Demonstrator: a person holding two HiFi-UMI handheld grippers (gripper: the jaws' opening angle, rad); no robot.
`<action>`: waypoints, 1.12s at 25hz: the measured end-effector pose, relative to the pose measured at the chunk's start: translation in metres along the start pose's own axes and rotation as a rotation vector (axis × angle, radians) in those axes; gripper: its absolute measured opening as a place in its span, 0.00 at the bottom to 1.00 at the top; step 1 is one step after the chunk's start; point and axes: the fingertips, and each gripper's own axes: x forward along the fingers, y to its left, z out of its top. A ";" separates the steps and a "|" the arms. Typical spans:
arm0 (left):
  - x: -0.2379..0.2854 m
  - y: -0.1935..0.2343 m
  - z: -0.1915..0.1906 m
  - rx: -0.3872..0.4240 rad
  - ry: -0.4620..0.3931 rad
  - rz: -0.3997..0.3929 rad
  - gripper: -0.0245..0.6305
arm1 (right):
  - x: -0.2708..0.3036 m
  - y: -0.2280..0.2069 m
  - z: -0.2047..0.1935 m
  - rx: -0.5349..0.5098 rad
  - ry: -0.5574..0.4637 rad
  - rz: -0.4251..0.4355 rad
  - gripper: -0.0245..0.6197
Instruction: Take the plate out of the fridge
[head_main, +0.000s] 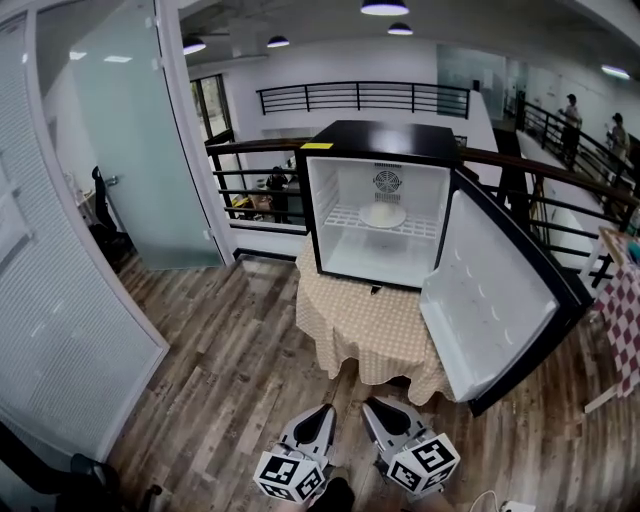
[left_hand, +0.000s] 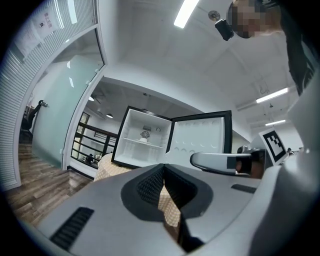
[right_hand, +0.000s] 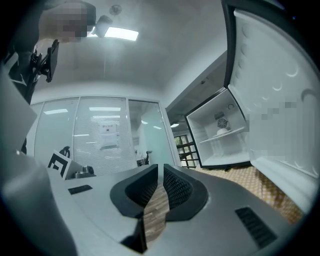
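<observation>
Barely started, with the fridge (head_main: 380, 135) door (head_main: 490, 300) already open: yet to reach the worktop (head_main: 370, 330), grasp the plate (head_main: 383, 215) lying on the inner shelf (head_main: 340, 218) and withdraw it, left gripper (head_main: 325, 410) and right gripper (head_main: 376, 406) both clenched empty, well short.

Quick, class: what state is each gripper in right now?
Left gripper: closed, holding nothing.
Right gripper: closed, holding nothing.
</observation>
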 end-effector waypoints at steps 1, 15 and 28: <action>0.006 0.007 0.004 0.000 -0.008 0.000 0.05 | 0.009 -0.003 0.004 -0.009 0.000 0.004 0.12; 0.096 0.085 0.034 -0.002 -0.029 -0.052 0.05 | 0.116 -0.060 0.018 -0.002 0.007 -0.027 0.12; 0.136 0.133 0.046 -0.012 -0.043 -0.091 0.05 | 0.178 -0.083 0.017 0.017 0.018 -0.056 0.12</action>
